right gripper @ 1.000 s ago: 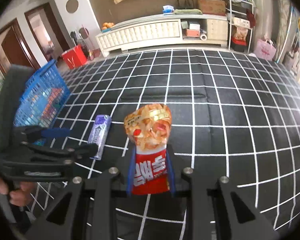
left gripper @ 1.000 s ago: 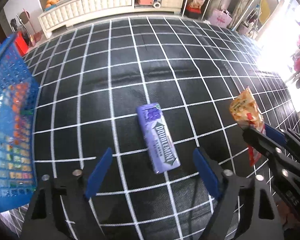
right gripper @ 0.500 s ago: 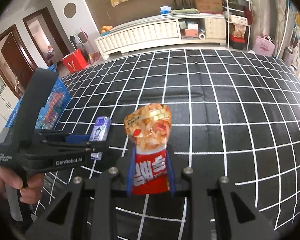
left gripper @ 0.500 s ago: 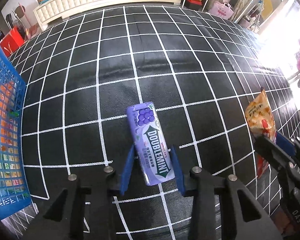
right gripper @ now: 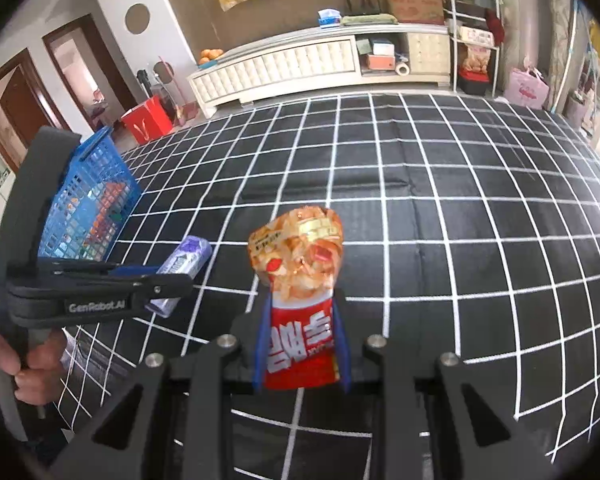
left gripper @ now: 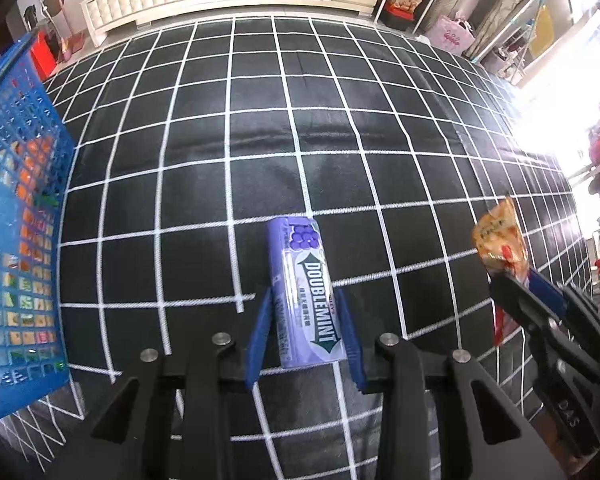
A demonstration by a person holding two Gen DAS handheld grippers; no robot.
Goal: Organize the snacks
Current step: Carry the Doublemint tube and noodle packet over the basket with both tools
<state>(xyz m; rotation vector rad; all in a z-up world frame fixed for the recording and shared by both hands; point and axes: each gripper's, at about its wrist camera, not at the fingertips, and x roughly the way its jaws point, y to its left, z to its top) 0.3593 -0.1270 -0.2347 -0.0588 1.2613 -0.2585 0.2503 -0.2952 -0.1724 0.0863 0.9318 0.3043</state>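
The pick-up step is judged complete: the purple gum pack (left gripper: 306, 292) is clamped between the pads of the left gripper (left gripper: 305, 330), and the red snack packet (right gripper: 300, 308) is pinched upright in the right gripper (right gripper: 301, 344). Both are held above the black gridded worktop (left gripper: 260, 152). Carriage leftward to the blue basket (left gripper: 18, 240) is called for next.

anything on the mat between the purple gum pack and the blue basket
Nothing: in the left wrist view only bare black grid mat separates the purple gum pack from the blue plastic basket.

purple gum pack (left gripper: 306, 294), white-green logo; snack bag (right gripper: 300, 300) orange top, red bottom, white lettering; blue basket (left gripper: 18, 240); black cloth (left gripper: 260, 120), white grid
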